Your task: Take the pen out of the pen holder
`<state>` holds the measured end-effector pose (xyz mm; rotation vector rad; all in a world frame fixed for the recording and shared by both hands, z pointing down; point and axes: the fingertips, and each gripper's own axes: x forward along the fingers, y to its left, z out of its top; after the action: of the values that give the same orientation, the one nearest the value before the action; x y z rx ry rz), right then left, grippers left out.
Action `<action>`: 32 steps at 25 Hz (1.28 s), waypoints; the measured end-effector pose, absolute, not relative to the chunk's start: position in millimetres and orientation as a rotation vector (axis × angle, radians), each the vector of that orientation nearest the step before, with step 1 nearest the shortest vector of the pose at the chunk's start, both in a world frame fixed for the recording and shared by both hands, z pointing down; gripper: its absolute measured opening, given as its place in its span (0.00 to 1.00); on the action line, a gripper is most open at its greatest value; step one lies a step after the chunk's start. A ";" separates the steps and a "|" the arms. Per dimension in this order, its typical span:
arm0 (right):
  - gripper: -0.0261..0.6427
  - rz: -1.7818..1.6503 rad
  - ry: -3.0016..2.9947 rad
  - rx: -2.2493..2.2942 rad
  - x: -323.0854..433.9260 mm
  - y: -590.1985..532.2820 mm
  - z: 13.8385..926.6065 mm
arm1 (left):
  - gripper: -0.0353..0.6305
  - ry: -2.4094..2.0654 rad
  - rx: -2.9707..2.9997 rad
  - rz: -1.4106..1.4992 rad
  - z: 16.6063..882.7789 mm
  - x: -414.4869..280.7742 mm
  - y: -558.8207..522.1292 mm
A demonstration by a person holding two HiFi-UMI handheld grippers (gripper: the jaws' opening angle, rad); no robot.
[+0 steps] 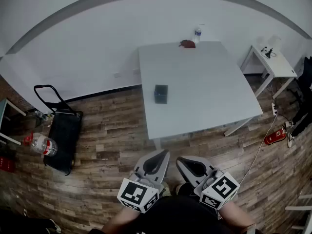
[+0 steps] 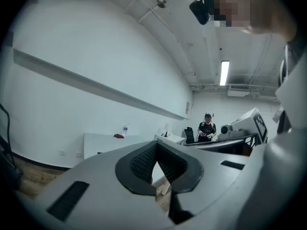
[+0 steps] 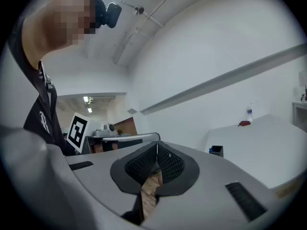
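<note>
A small dark square pen holder [image 1: 161, 94] stands on the white table [image 1: 204, 91], near its left side; I cannot make out a pen in it. It also shows as a dark box [image 3: 216, 150] in the right gripper view. Both grippers are held low, close to the person's body, over the wooden floor and well short of the table. The left gripper [image 1: 159, 155] is shut with nothing between its ribbed pads [image 2: 144, 163]. The right gripper [image 1: 184, 162] is shut too, its pads [image 3: 168, 163] pressed together and empty.
A red object [image 1: 187, 44] and a clear bottle [image 1: 197, 33] sit at the table's far edge. A black trolley [image 1: 63, 135] and a water bottle [image 1: 41, 144] are at the left, a small white side table [image 1: 270, 62] and a red extinguisher [image 1: 275, 136] at the right. Another person [image 2: 207, 128] stands far off.
</note>
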<state>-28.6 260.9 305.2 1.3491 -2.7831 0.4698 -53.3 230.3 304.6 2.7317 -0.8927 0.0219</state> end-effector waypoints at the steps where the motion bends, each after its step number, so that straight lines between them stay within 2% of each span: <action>1: 0.06 0.470 -2.785 1.348 -27.6 256.6 306.2 | 0.06 -0.893 2.732 0.019 306.2 -52.2 225.9; 11: 0.06 0.494 -2.824 1.302 -8.1 196.1 316.1 | 0.06 -0.970 2.701 0.032 321.6 -35.3 164.4; 24: 0.06 0.565 -2.907 1.100 56.4 77.2 316.4 | 0.06 -1.159 2.617 0.077 328.6 20.2 48.3; 32: 0.06 0.652 -2.928 1.023 71.4 38.4 320.6 | 0.06 -1.244 2.549 0.097 351.7 19.1 -3.4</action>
<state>71.4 38.4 320.6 1.0226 -2.9282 0.6519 19.1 -3.4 351.7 2.5485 -1.2439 0.0969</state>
